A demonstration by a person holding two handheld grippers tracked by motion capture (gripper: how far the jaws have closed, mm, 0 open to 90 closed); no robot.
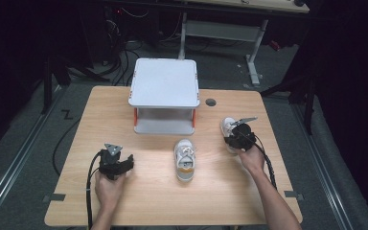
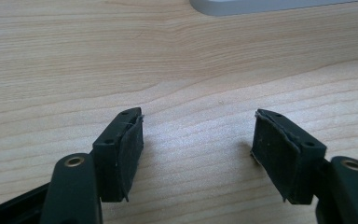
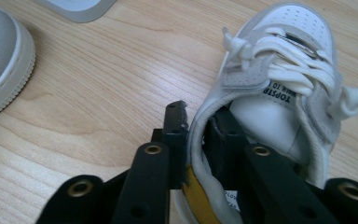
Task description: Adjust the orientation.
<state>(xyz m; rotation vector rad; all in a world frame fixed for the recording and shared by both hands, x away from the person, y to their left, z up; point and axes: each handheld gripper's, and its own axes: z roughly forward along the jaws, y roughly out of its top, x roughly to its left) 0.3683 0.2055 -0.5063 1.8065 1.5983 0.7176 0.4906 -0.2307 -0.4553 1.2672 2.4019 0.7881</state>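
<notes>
Two small white sneakers lie on the wooden table [image 1: 148,201]. One sneaker [image 1: 185,159] sits at the middle, toe toward the shelf; its toe [image 3: 0,60] appears at the left of the right gripper view. The other sneaker [image 3: 279,88] lies at the right, with my right gripper [image 1: 242,136] [image 3: 196,122] shut on its collar wall, one jaw inside the shoe and one outside. My left gripper [image 1: 116,163] [image 2: 198,144] rests low over bare wood at the left, open, with nothing between its pads [image 2: 130,149].
A white two-level shelf [image 1: 164,82] with orange posts stands at the table's back middle. A round cable hole [image 1: 211,102] lies right of it. Beyond the table are a desk frame [image 1: 254,52] and cables on the floor.
</notes>
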